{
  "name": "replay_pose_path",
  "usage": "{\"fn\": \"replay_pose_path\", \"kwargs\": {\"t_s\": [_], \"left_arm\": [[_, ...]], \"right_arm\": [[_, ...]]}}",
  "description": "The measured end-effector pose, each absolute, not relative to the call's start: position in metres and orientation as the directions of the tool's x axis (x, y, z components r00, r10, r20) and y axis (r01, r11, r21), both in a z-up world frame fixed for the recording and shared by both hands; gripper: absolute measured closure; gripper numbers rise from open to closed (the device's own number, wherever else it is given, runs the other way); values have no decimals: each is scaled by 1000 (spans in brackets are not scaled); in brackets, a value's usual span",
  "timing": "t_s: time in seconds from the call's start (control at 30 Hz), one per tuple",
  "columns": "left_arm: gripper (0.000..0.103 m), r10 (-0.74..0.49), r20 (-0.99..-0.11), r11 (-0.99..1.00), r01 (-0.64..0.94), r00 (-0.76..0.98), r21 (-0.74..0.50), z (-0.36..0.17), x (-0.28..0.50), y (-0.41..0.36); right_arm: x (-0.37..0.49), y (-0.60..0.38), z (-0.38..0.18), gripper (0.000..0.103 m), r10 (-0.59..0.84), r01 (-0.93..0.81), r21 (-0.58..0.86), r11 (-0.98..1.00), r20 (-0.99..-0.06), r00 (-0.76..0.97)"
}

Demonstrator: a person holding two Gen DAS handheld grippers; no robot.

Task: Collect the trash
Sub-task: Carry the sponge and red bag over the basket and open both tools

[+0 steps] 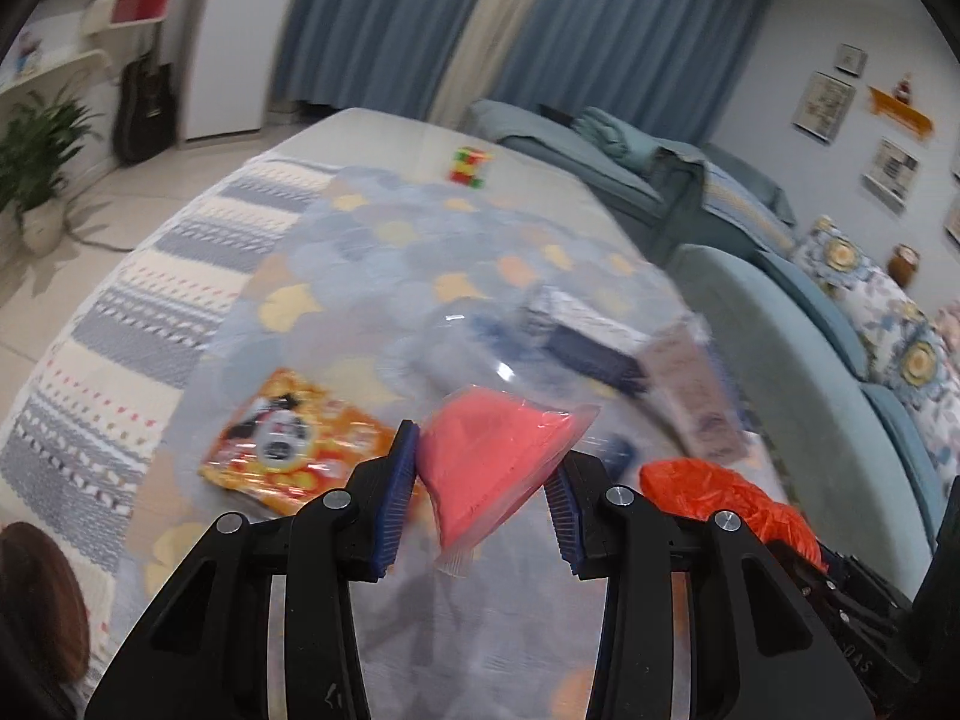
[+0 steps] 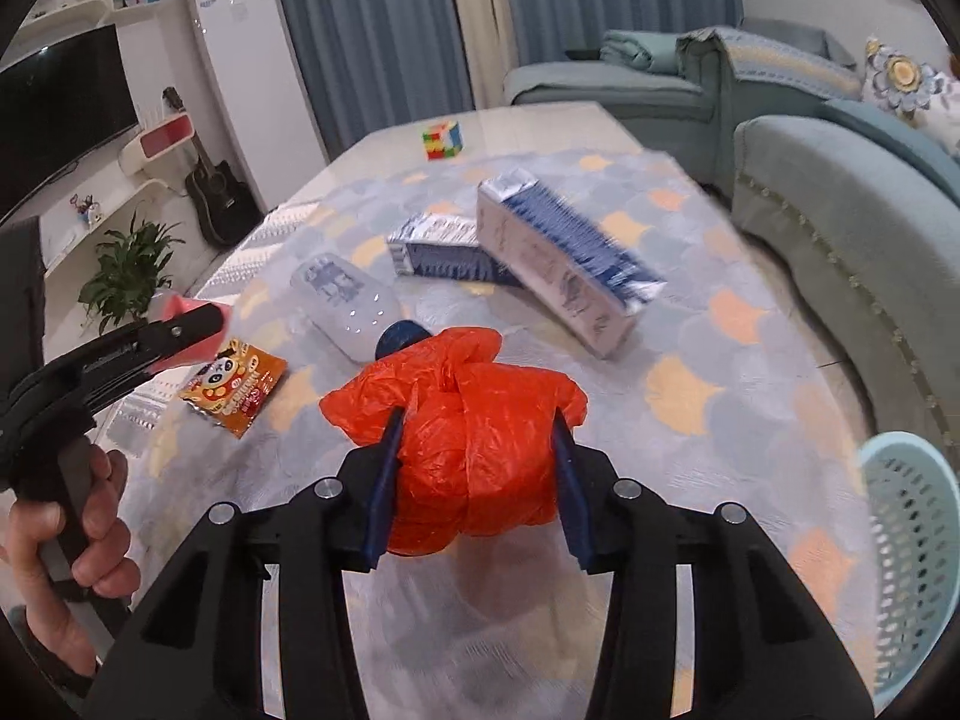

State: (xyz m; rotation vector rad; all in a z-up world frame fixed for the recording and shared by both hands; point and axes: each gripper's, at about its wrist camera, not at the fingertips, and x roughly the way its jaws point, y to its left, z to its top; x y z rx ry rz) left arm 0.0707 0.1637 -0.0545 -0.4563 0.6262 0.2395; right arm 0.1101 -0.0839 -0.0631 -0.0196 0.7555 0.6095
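My left gripper [image 1: 480,495] is shut on a pink packet in clear wrap [image 1: 489,462], lifted above the table. The right gripper [image 2: 477,480] is shut on a crumpled orange plastic bag [image 2: 474,450], its blue pads pressed into both sides; the same orange bag [image 1: 729,501] shows at the right of the left wrist view. On the patterned tablecloth lie a panda snack wrapper [image 2: 235,387], a clear plastic bottle with a blue cap [image 2: 351,303], and two blue-and-white cartons [image 2: 564,261] [image 2: 441,249]. The left gripper [image 2: 192,324] with the pink packet appears at the left.
A pale blue perforated basket [image 2: 912,564] stands at the right table edge. A colour cube [image 2: 441,141] sits at the far end. Teal sofas [image 2: 840,204] flank the right side. A hand [image 2: 78,534] grips the left tool's handle. A plant, guitar and fridge stand beyond.
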Motion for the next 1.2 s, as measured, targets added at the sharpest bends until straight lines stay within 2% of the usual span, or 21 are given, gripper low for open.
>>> {"fn": "replay_pose_path", "kwargs": {"t_s": [0.17, 0.27, 0.4, 0.5, 0.73, 0.87, 1.2], "left_arm": [[64, 0, -577, 913, -235, 817, -333, -28, 74, 120], [64, -115, -562, 916, -131, 819, -379, -15, 83, 86], [64, -206, -552, 921, -32, 808, -389, -5, 93, 38], [64, -298, -550, 910, 57, 780, -412, 2, 106, -7], [64, -411, -604, 900, 198, 683, -389, -15, 142, -111], [64, -445, -657, 894, 263, 609, -362, -40, 161, -164], [64, -468, -755, 869, 394, 459, -299, -105, 178, -225]], "right_arm": [[89, -127, -35, 62, 473, -478, 166, 863, -598, 647], [79, -162, -17, 62, 429, -424, 148, 893, -561, 708], [61, -213, 0, 62, 294, -302, 71, 951, -517, 804], [55, -256, -1, 62, 209, -195, 81, 977, -514, 832], [59, -358, -31, 61, 43, 69, 168, 983, -584, 810], [75, -404, -68, 61, -18, 198, 176, 964, -701, 713], [93, -440, -133, 59, 5, 276, 212, 938, -801, 599]]}}
